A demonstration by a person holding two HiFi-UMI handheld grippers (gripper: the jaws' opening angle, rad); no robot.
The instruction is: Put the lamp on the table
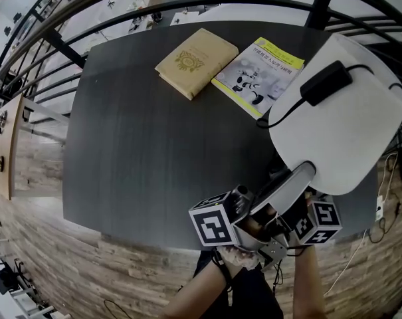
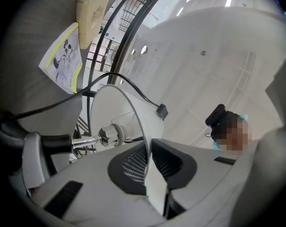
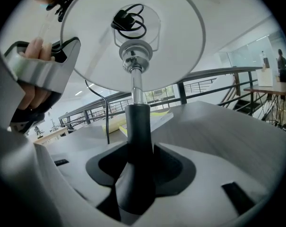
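Lamp (image 1: 340, 111) hangs over the near right corner of the table (image 1: 154, 145), tilted, and as far as the views show its base is not yet set down on the table. The right gripper (image 3: 135, 164) is clenched on the dark stem (image 3: 134, 122) low down. That is the sensible place to carry the weight, since the stem is rigid and sits snugly in the notch between the jaws.

The left gripper (image 2: 150, 150) pinches the thin rim of the white shade (image 2: 105, 103), its jaws nearly together with the shade wall between them. That hold probably steadies the wide top and keeps it from swinging rather than bearing any load.

A black plug (image 1: 325, 83) lies on top of the shade, and its cord (image 1: 280, 115) trails over the rim toward the table — likely parked there so it does not drag or snag.

At the far side of the table lie a tan book (image 1: 196, 61) and, just beside it to the right, a yellow-edged booklet (image 1: 260, 75). The dark middle of the table, between those and the lamp, looks like the natural spot to stand it.

The next move calls for bringing the stem upright and lowering the base flat onto the table before either grip is loosened — the plug may slide off the shade as it levels.
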